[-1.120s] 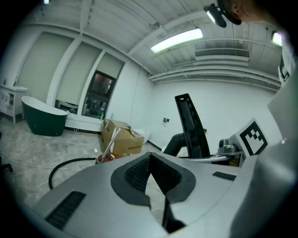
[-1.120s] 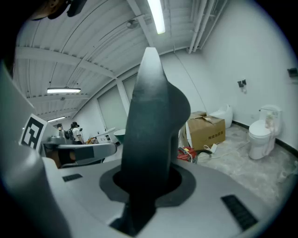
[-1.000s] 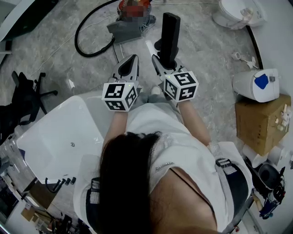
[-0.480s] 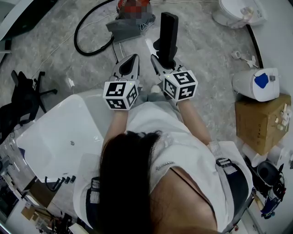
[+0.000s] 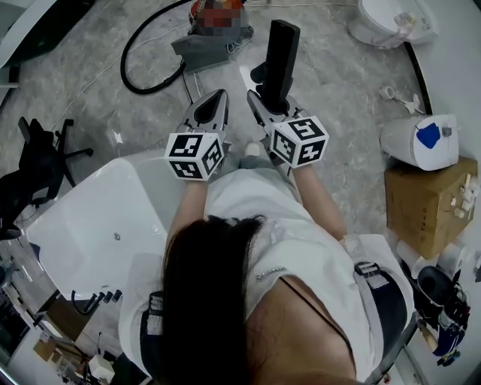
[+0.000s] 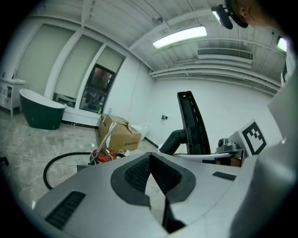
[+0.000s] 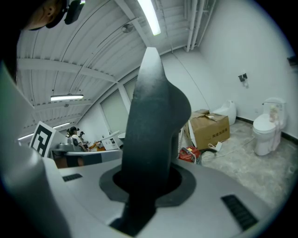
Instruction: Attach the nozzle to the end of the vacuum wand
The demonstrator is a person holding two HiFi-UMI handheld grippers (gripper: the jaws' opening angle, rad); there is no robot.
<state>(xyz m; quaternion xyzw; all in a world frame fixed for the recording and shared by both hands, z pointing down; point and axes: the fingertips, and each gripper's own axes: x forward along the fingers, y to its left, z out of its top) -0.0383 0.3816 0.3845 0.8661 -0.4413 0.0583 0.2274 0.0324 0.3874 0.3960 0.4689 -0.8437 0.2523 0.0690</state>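
In the head view my right gripper [image 5: 261, 101] is shut on the neck of a black vacuum nozzle [image 5: 279, 60], which stands upright out of the jaws. The right gripper view shows the nozzle [image 7: 153, 116] filling the gap between the pads. My left gripper [image 5: 213, 101] hovers just left of it, shut and holding nothing; in its own view the dark pads [image 6: 139, 174] meet. Further off on the floor lie the red vacuum [image 6: 103, 154], its metal wand [image 6: 105, 138] leaning up from it, a grey floor head [image 5: 201, 48] and a black hose [image 5: 139, 71].
A white bathtub [image 5: 90, 225] is at my lower left, with a black chair [image 5: 41, 154] beside it. On the right stand a toilet [image 5: 391, 19], a white appliance with a blue part [image 5: 422, 139] and a cardboard box [image 5: 430, 199].
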